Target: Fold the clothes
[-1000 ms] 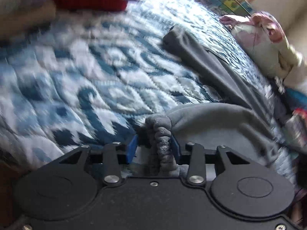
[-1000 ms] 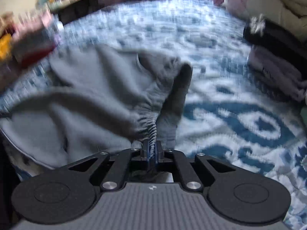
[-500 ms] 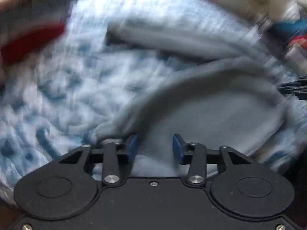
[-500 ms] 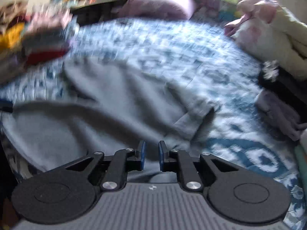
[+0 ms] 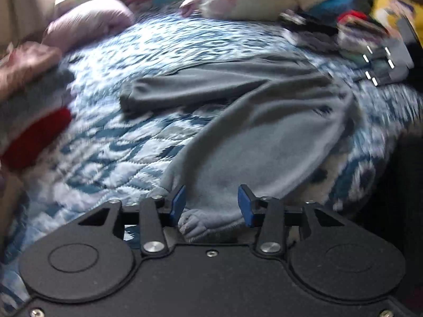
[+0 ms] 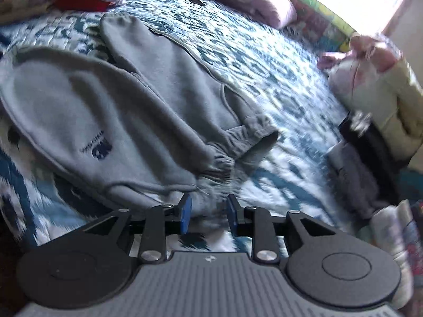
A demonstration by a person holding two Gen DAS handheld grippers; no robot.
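Note:
A pair of grey sweatpants (image 5: 264, 142) lies spread on the blue-and-white patterned quilt (image 5: 127, 142). In the right wrist view the sweatpants (image 6: 127, 105) show a small dark logo and the gathered waistband near the fingers. My left gripper (image 5: 211, 203) is open, with a cuff of the sweatpants lying loose between its blue pads. My right gripper (image 6: 208, 211) is open, just short of the waistband, holding nothing. The right gripper also shows in the left wrist view (image 5: 380, 63) at the far right.
Folded clothes with a red piece (image 5: 34, 134) sit at the left of the quilt. A pink pillow (image 6: 253, 0) lies at the head. A pile of cream and pink bedding (image 6: 380, 79) and dark clothes (image 6: 370, 158) lie at the right.
Both grippers were shut on the sweatpants a second ago. They have opened and let go, and the sweatpants now lie flat on the quilt. Both grippers have pulled back.

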